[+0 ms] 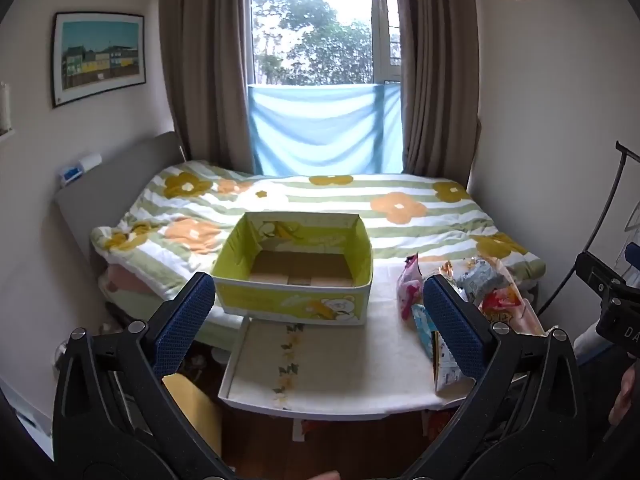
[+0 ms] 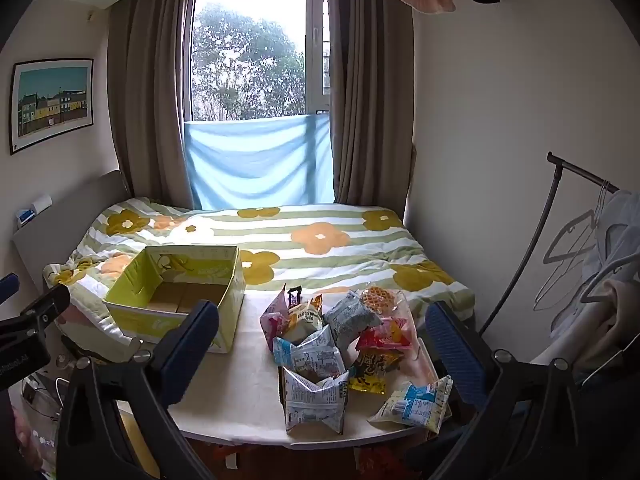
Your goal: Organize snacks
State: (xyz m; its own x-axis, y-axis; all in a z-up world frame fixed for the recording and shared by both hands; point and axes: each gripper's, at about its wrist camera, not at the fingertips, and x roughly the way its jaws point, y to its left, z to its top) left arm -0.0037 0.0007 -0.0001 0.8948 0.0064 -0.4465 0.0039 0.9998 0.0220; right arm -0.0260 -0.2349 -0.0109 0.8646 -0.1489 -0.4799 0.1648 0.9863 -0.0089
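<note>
An open yellow-green cardboard box [image 1: 294, 268] with a bear print stands empty at the far left of a small white table [image 1: 320, 368]; it also shows in the right wrist view [image 2: 176, 292]. A pile of several snack packets [image 2: 340, 344] lies on the table's right half, partly seen in the left wrist view [image 1: 472, 284]. My left gripper [image 1: 320, 320] is open and empty, held before the table's near edge. My right gripper [image 2: 324, 348] is open and empty, held above the near side of the snack pile.
A bed with a flowered striped quilt [image 1: 320, 204] lies behind the table under a curtained window. A clothes rack with hangers [image 2: 580, 248] stands at the right. A yellow object [image 1: 196, 408] sits on the floor left of the table.
</note>
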